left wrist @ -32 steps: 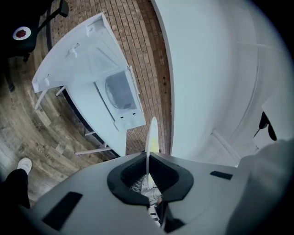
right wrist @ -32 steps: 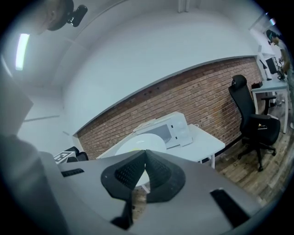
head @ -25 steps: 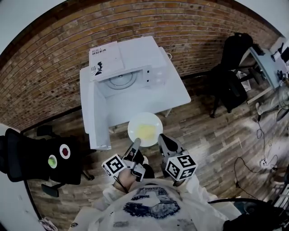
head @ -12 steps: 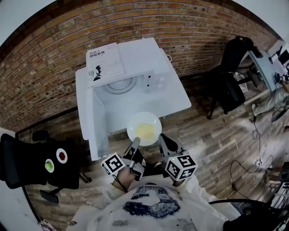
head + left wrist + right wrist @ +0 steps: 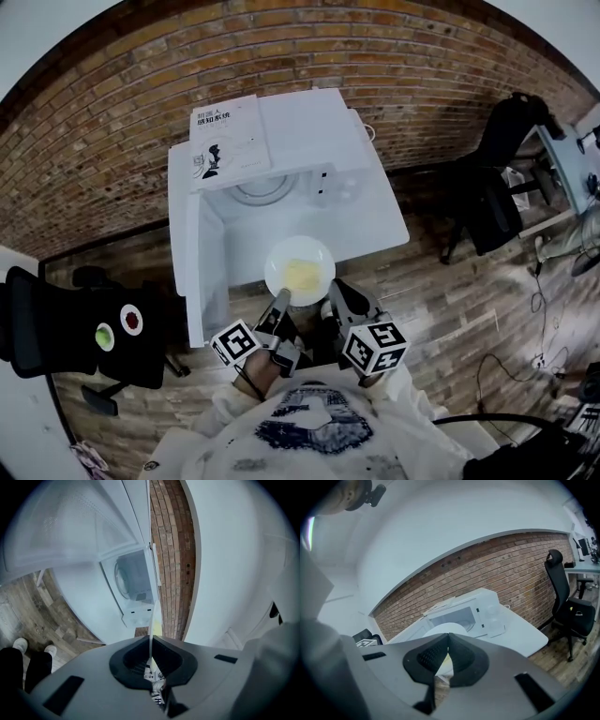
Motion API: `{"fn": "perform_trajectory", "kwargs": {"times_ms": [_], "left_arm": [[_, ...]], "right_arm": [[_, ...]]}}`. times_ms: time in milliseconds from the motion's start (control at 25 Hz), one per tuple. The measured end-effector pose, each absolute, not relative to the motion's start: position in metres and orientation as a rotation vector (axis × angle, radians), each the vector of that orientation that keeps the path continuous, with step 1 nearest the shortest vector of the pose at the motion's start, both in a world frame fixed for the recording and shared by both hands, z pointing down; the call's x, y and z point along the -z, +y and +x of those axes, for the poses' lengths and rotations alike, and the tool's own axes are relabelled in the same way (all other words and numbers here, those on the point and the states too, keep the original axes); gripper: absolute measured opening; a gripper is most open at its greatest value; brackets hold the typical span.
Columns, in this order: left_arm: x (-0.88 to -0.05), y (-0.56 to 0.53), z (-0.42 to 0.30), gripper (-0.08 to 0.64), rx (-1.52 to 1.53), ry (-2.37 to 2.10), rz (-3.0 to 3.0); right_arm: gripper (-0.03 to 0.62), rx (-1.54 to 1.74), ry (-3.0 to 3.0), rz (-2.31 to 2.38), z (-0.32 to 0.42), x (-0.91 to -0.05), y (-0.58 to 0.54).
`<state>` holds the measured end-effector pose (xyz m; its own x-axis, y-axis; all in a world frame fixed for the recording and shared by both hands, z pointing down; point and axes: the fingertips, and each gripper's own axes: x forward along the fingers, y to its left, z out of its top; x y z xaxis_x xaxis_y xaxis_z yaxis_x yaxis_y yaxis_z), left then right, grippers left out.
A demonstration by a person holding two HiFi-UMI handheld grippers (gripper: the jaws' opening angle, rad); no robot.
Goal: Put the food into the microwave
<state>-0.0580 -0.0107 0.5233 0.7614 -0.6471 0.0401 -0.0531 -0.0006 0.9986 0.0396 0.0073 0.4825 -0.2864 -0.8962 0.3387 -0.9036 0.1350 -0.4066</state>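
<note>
While the left gripper point(image 5: 282, 297) is pinching the near rim of the plate point(image 5: 277, 255), which is carrying yellow food point(image 5: 301, 275), the right gripper point(image 5: 333, 287) is sitting at the rim's right side, jaws drawn together with nothing showing between them. The plate is hovering just in front of the microwave point(image 5: 309, 127), whose door point(image 5: 192, 272) is hanging open on the left.

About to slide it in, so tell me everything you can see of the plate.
The plate is round, white and glossy, like ceramic, with a pale yellow patch of food at its middle. It is held level in the air before the open microwave. The left gripper is clamped on its near rim; the right gripper's shut tips sit by the near right rim, contact unclear.
</note>
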Motion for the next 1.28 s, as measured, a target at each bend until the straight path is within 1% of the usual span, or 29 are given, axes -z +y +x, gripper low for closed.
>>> {"fn": "perform_trajectory", "kwargs": {"times_ms": [240,680,920,1040,1280], "left_arm": [[-0.535,-0.047,-0.051,0.015,0.492,-0.718,1.534],[-0.535,-0.108,-0.024,0.017,0.647,-0.855,1.443],[-0.533,-0.124,-0.013,0.015,0.705,-0.913,1.415],[-0.546,-0.122,-0.017,0.017,0.636,-0.996,1.417],[-0.548,-0.129,-0.018,0.015,0.662,-0.994,1.385]], "right_arm": [[0.014,-0.875,-2.417,1.773,0.057,-0.485,-0.042],[0.014,-0.891,-2.527,1.508,0.08,-0.492,-0.126],[0.014,-0.9,-2.57,1.399,0.088,-0.496,-0.151],[0.014,-0.908,-2.581,1.36,0.089,-0.498,-0.158],[0.014,-0.933,-2.568,1.344,0.089,-0.502,-0.166]]}}
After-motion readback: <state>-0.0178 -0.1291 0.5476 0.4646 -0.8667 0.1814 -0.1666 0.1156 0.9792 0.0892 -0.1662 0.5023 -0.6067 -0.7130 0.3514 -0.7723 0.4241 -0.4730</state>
